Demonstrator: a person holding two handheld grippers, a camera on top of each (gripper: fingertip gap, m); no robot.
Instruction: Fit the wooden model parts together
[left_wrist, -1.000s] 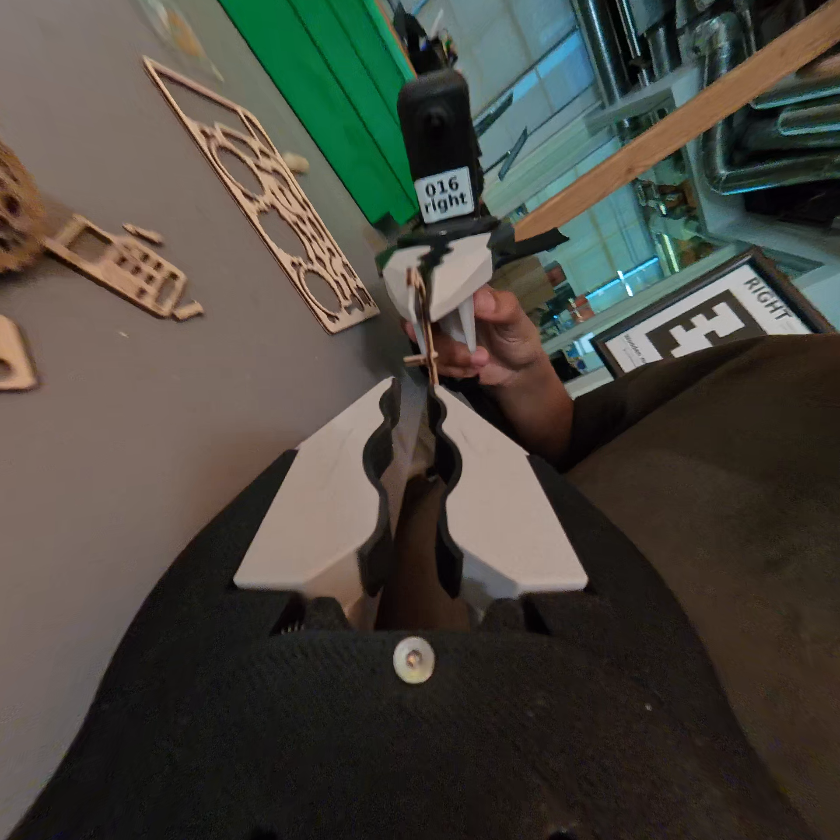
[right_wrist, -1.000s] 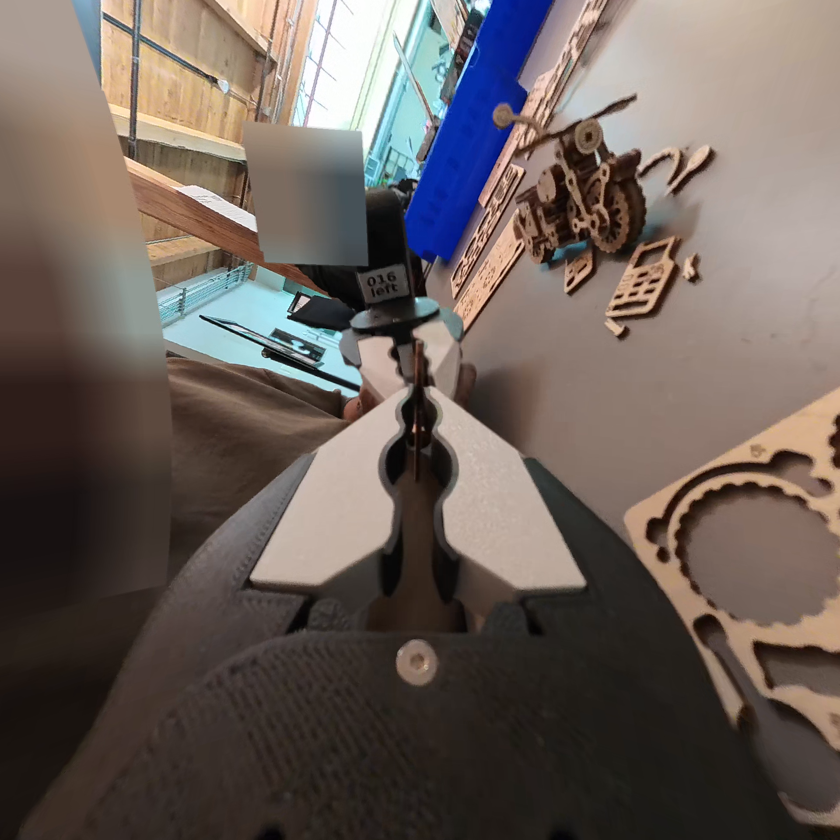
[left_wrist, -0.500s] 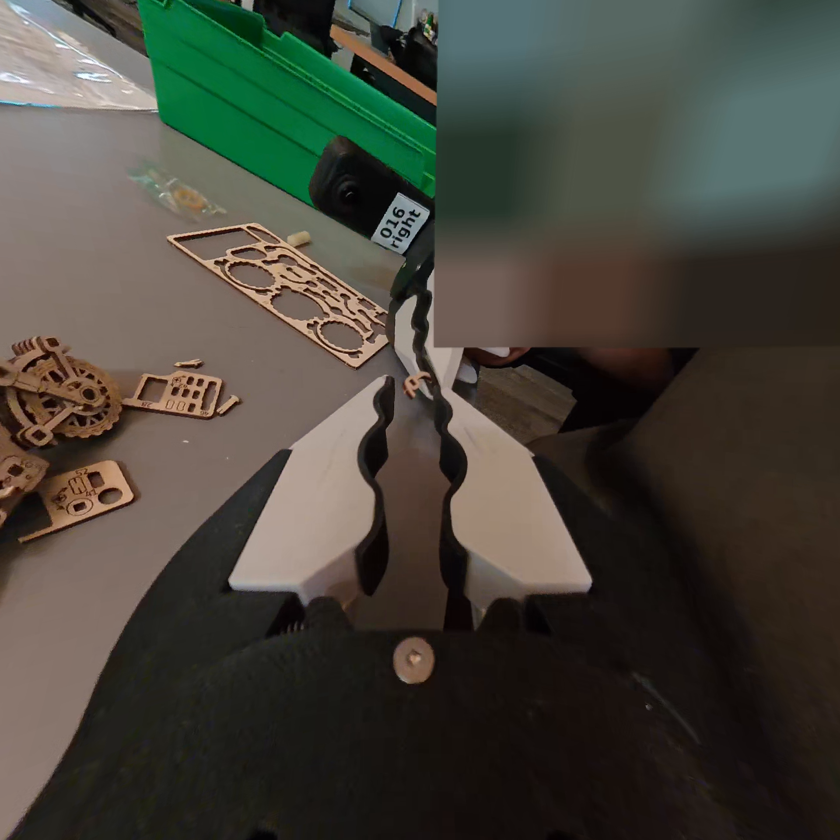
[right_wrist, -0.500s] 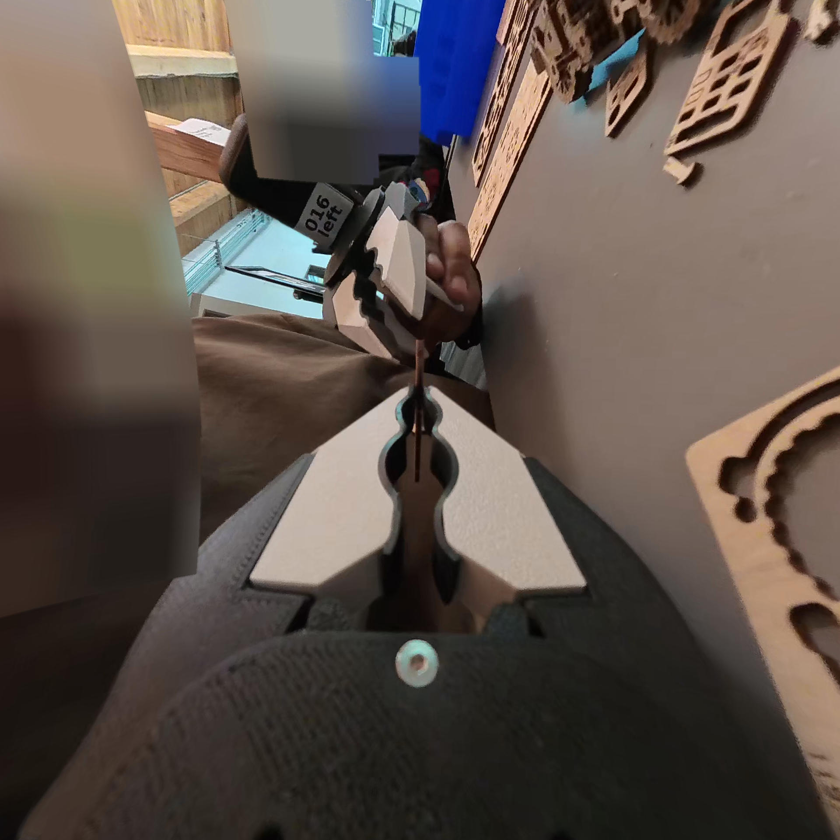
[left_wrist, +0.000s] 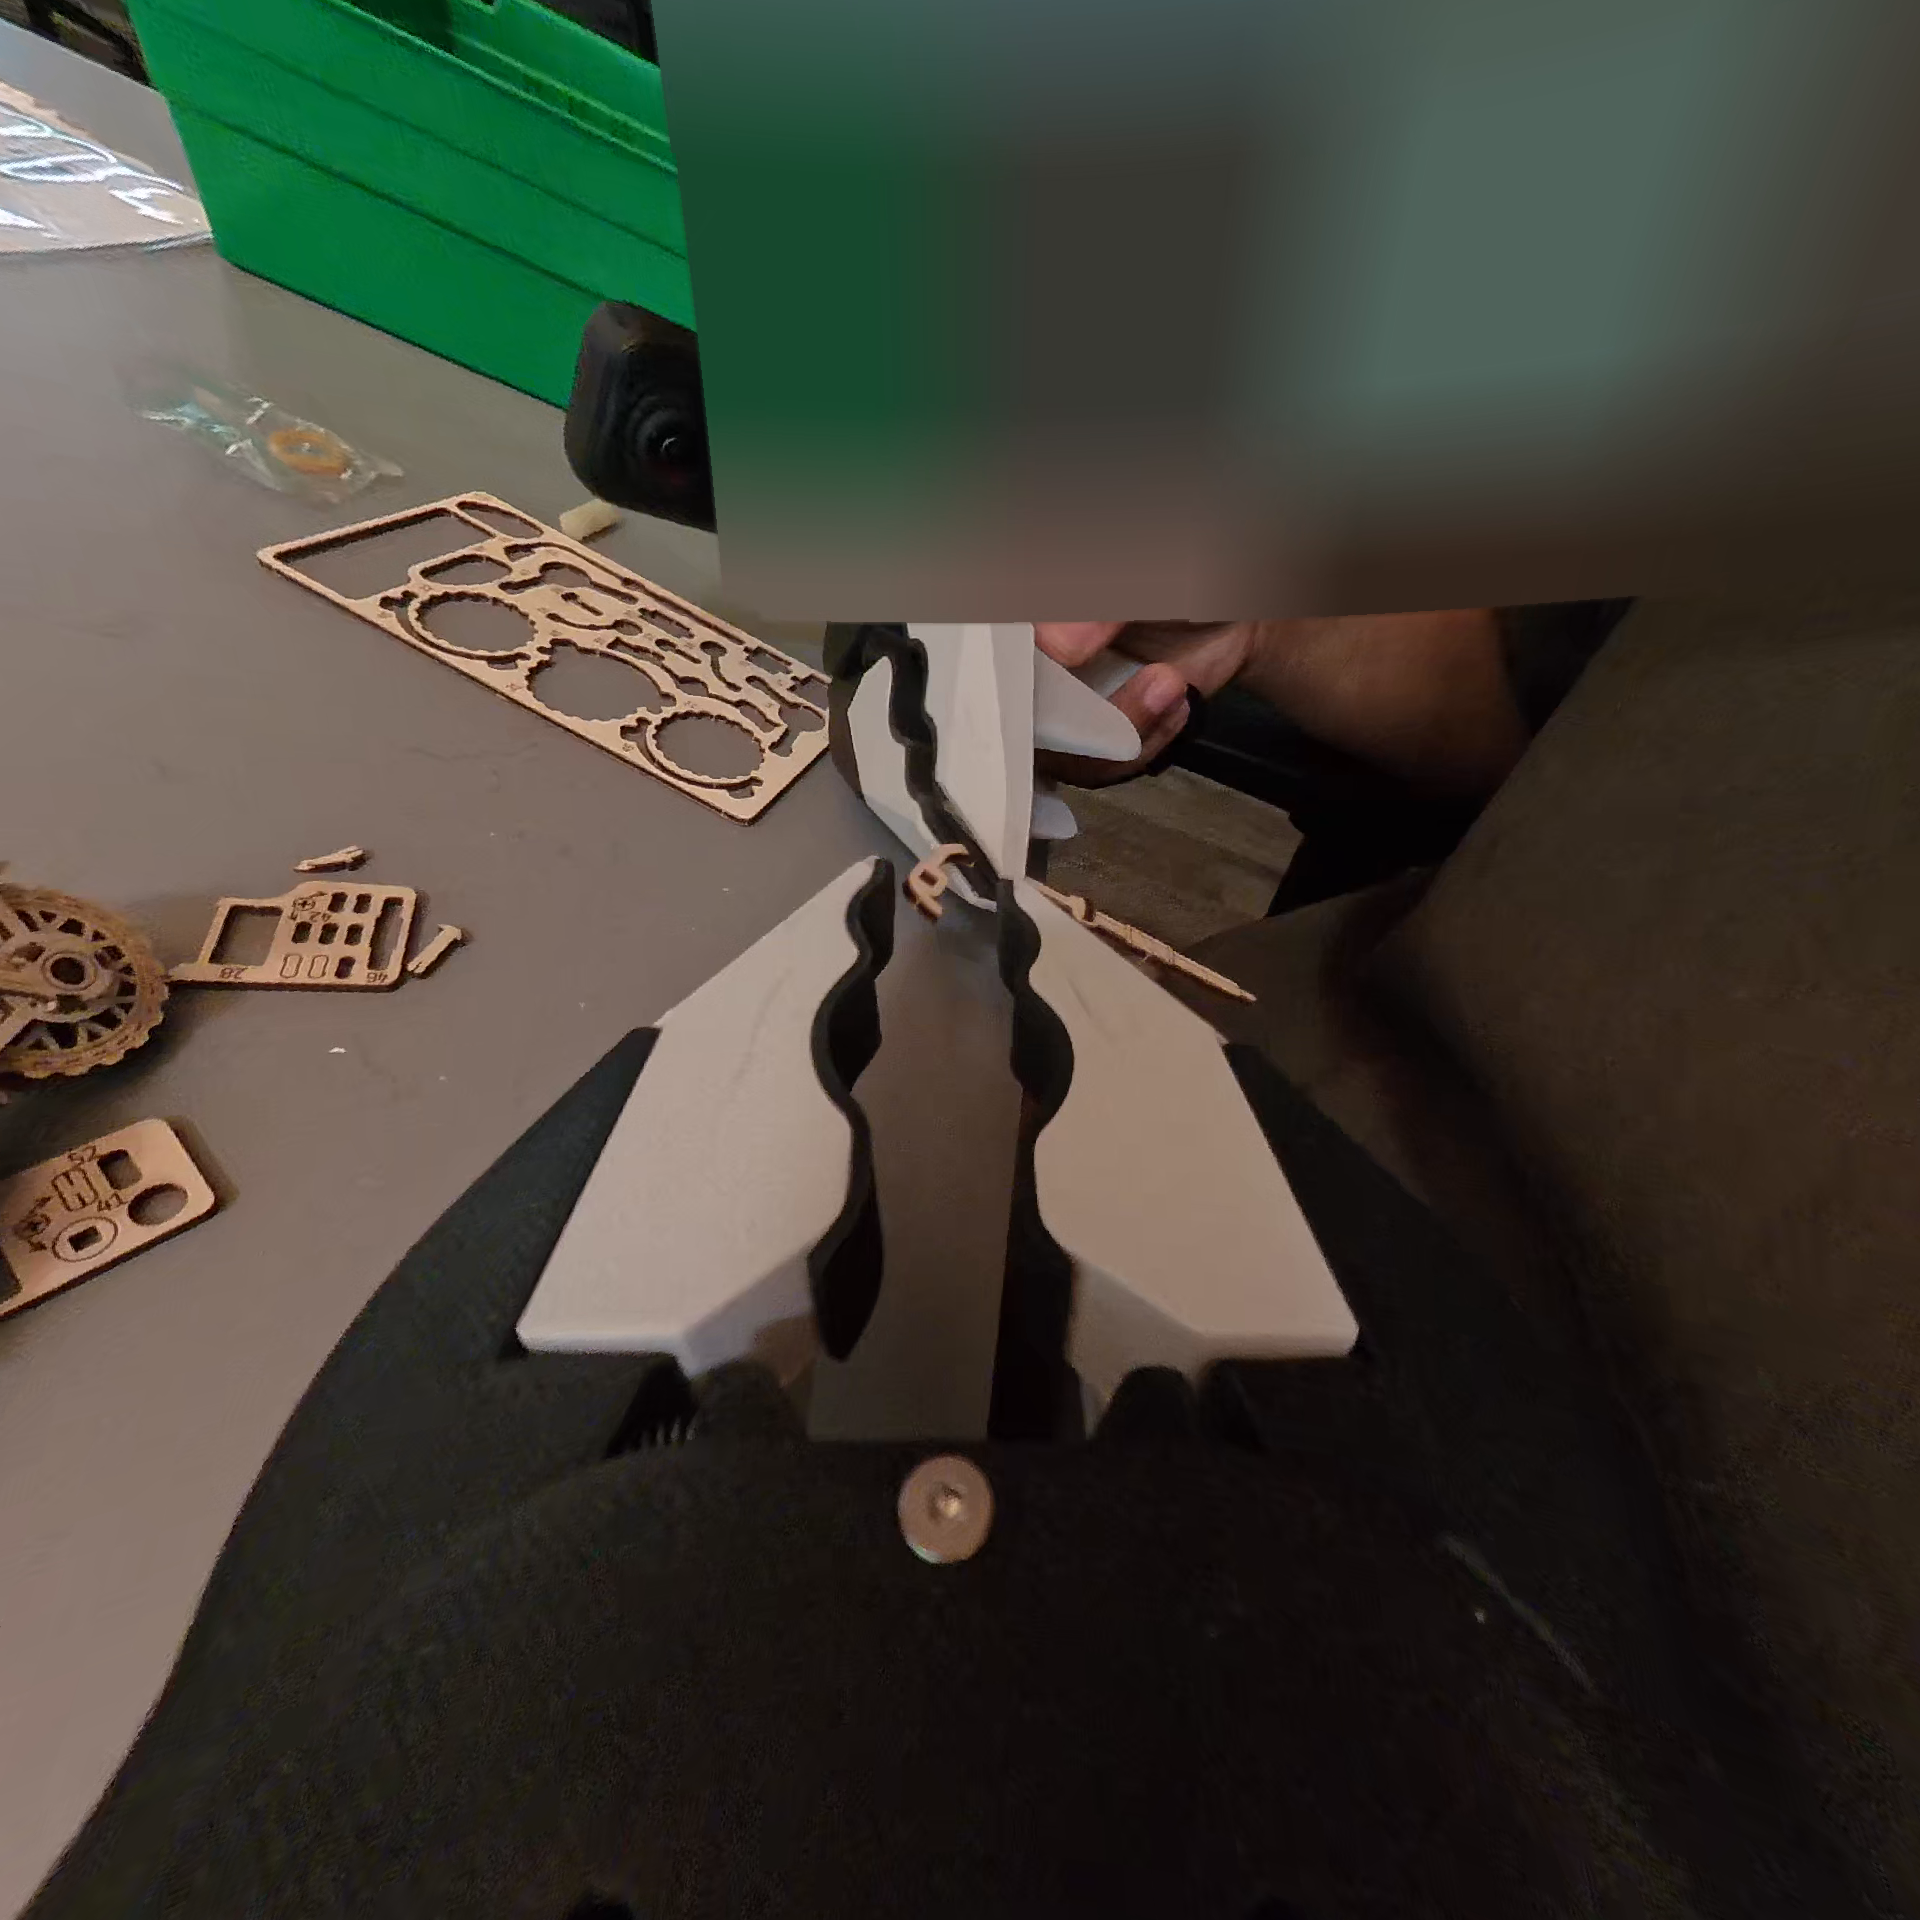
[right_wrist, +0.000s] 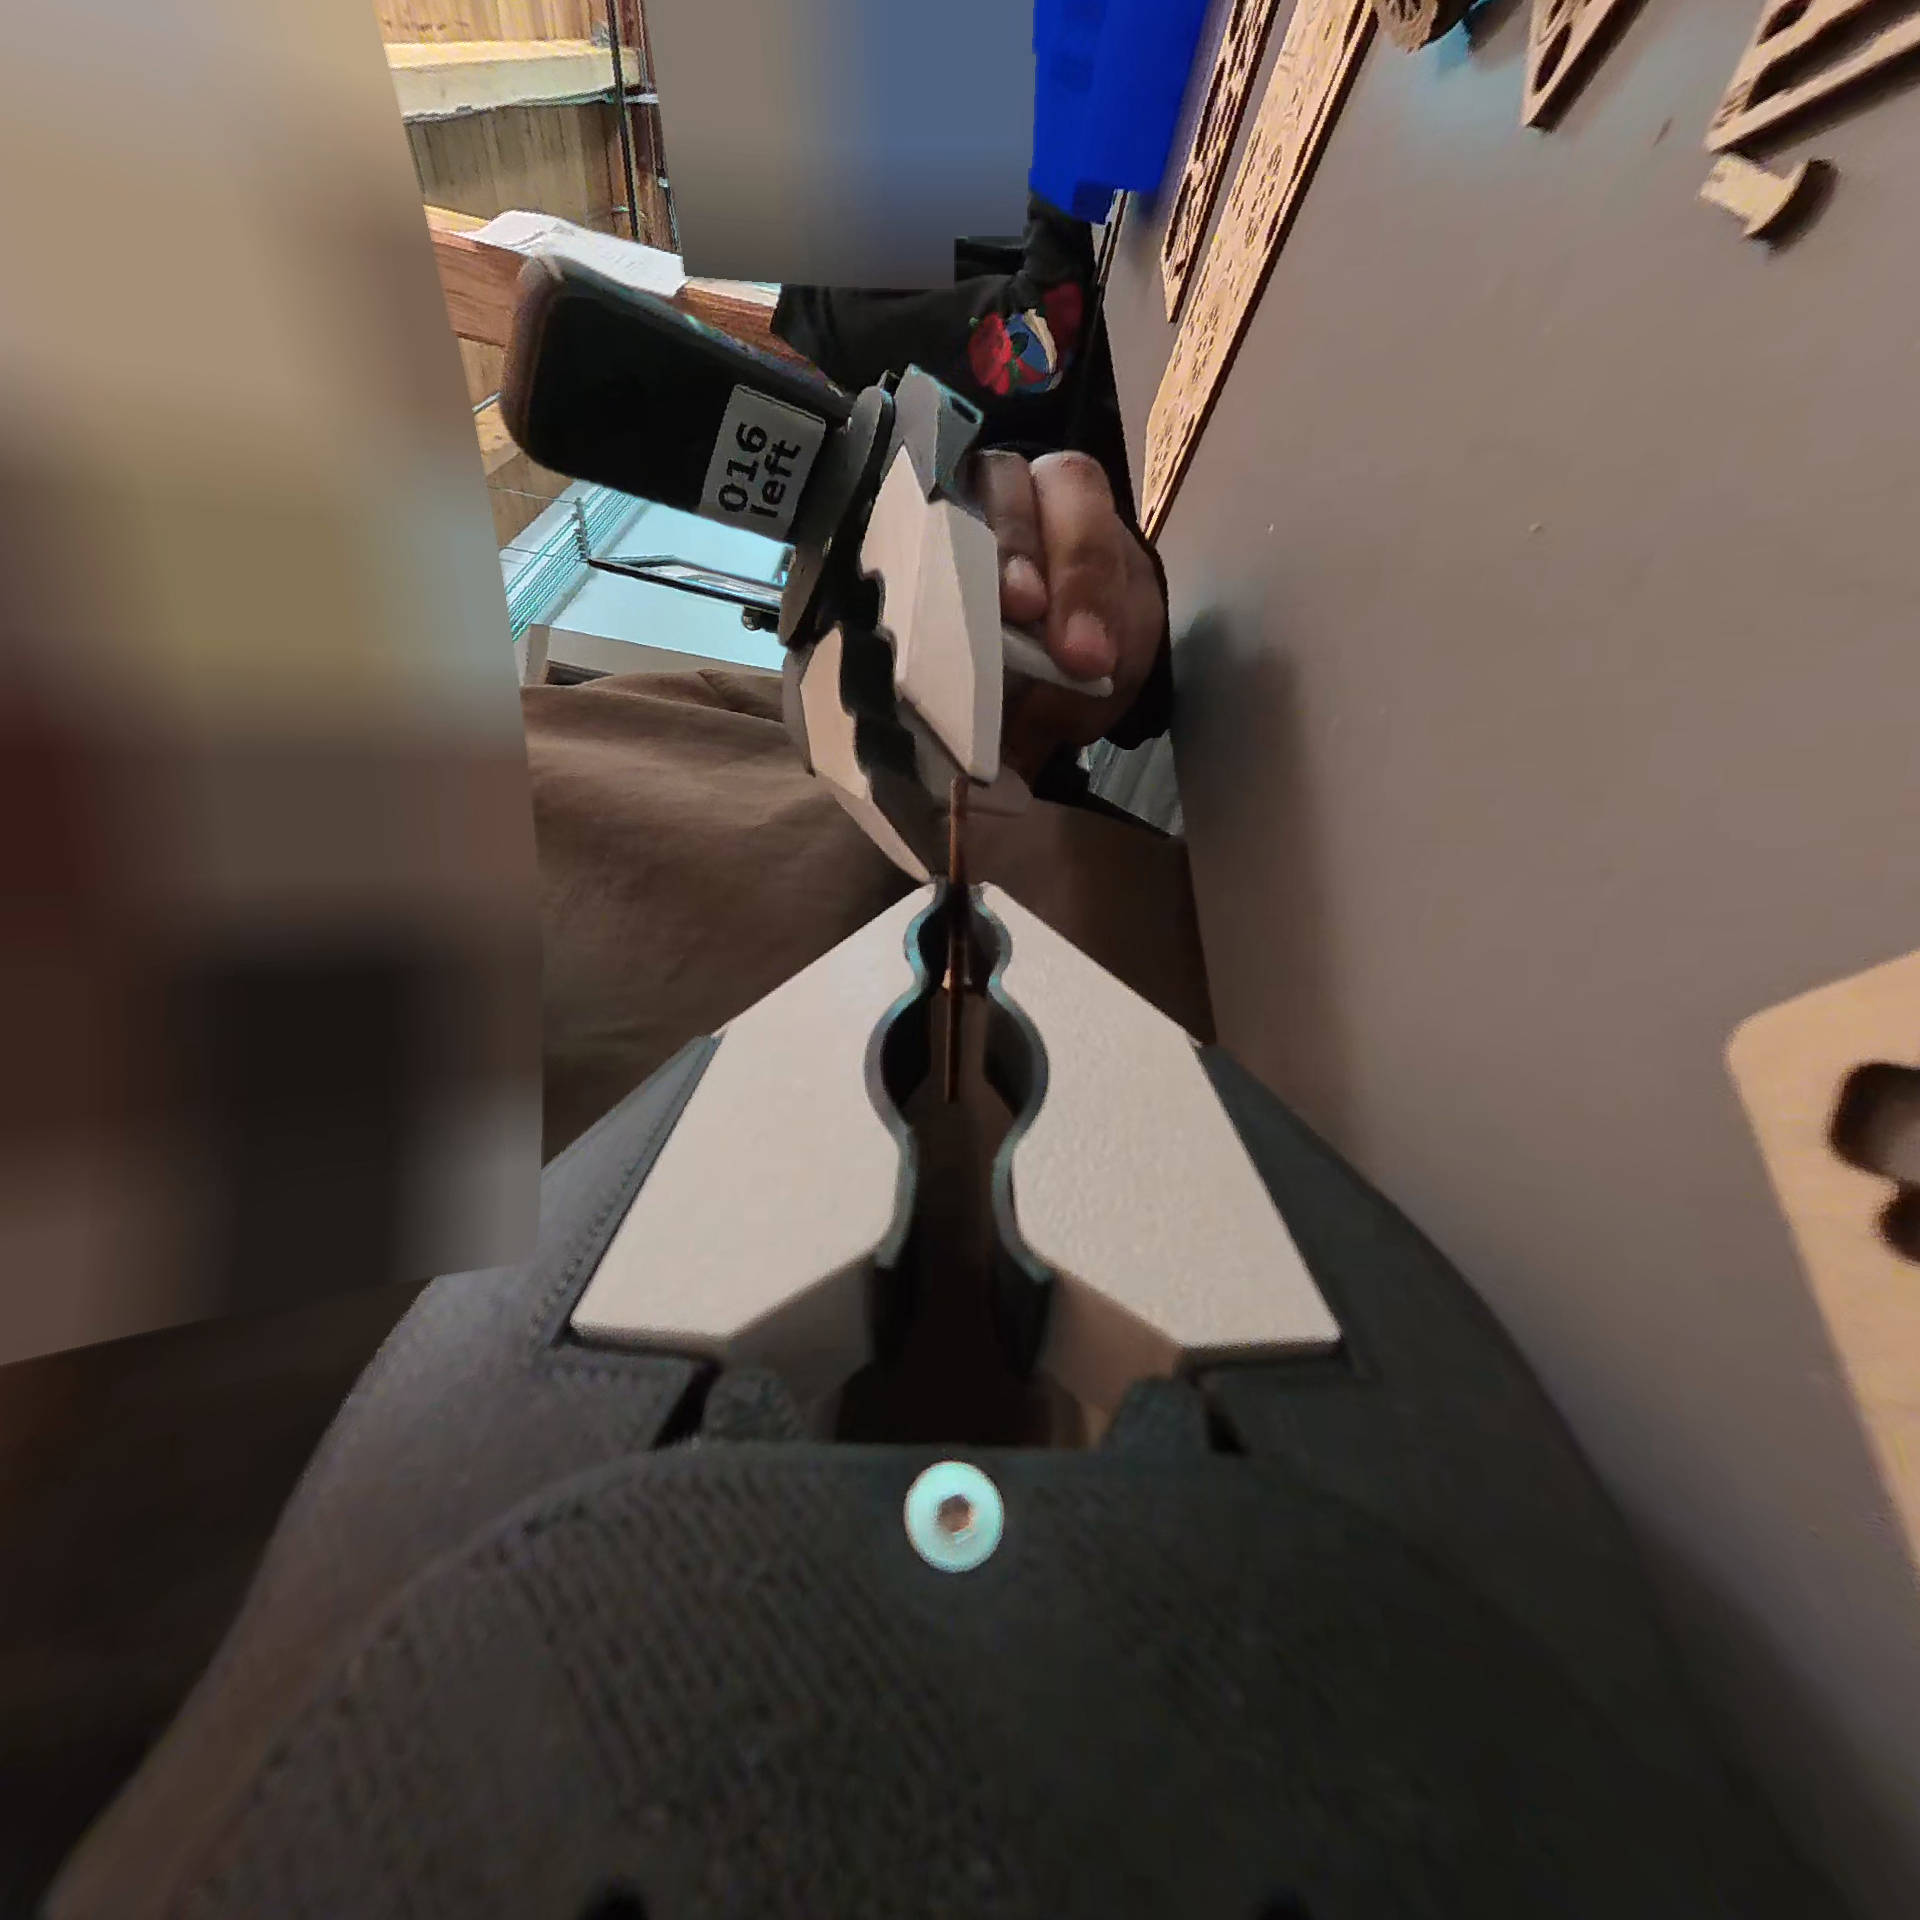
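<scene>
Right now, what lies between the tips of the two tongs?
In both views, only a thin wooden part, pinched by the right tongs; the left tongs are open.

Grey matte counter (left_wrist: 260, 727), green plastic crate (left_wrist: 416, 187) at its far side, flat punched-out plywood sheet (left_wrist: 561, 644), small clear plastic bag (left_wrist: 270, 447), toothed wooden gear assembly (left_wrist: 62, 987), two small cut-out plywood plates (left_wrist: 301, 935), loose slivers.

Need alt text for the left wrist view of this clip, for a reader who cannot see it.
The left gripper stands open over a grey table, its tips meeting the right gripper, which pinches a thin wooden strip. A punched-out wooden sheet, loose wooden pieces and a green bin lie beyond.
</scene>
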